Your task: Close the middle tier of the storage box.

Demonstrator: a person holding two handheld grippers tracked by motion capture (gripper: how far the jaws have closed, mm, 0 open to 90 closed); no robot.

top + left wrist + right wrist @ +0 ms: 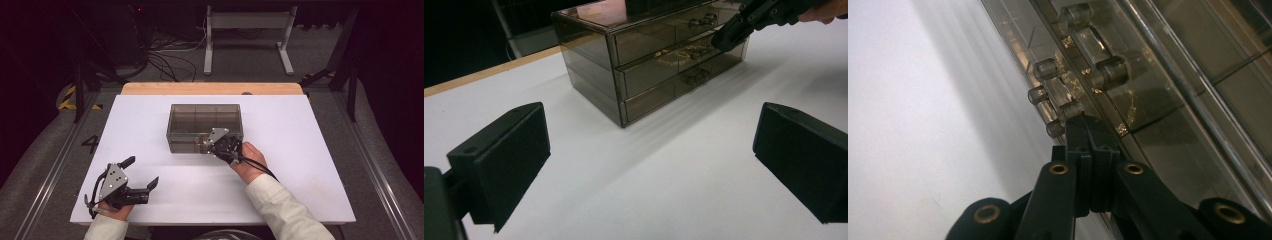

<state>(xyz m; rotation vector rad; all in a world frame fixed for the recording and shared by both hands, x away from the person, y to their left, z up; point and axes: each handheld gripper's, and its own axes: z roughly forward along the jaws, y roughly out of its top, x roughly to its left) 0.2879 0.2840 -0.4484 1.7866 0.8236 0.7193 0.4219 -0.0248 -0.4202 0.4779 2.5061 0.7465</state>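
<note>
At the drawer box (205, 128), right tongs (1089, 131) are closed, tips against a drawer handle (1057, 106); left tongs (142, 173) gape wide, holding nothing, above the table (300, 165).

Drawer box (204, 120) stands mid-table (300, 165), right gripper (204, 145) before it.

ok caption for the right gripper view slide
Right tool shut, tips at a clear handle on the smoky drawer box.
</note>
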